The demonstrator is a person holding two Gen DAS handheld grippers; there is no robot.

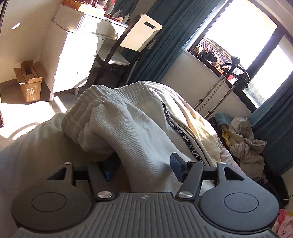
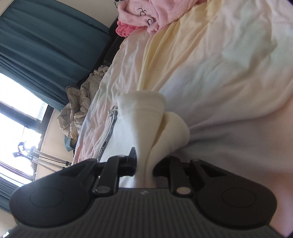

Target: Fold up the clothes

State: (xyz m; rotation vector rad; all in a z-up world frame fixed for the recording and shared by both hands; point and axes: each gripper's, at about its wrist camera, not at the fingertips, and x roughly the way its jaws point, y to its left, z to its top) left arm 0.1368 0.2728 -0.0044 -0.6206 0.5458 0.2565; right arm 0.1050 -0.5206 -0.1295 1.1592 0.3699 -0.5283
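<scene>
Gripping a bunched fold of the white sweatpants point(image 2: 141, 131), your right gripper point(image 2: 144, 168) has its jaws narrowed onto the cloth near the cuffs, above the pale bedsheet point(image 2: 219, 64). Your left gripper point(image 1: 142, 165) stands wider, with thick fabric of the sweatpants point(image 1: 128, 124) filling the gap just below the ribbed waistband point(image 1: 102, 97); whether it pinches cannot be told. Beyond lie a pink fleece garment point(image 2: 146, 16), teal curtains point(image 1: 163, 40) and a cardboard box point(image 1: 29, 80).

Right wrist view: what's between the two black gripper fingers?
A bunched fold of the white knit sweatpants with the black lettered side stripe fills the gap between the right gripper fingers, over the pale pastel bedsheet. Right wrist view shows it.
</scene>
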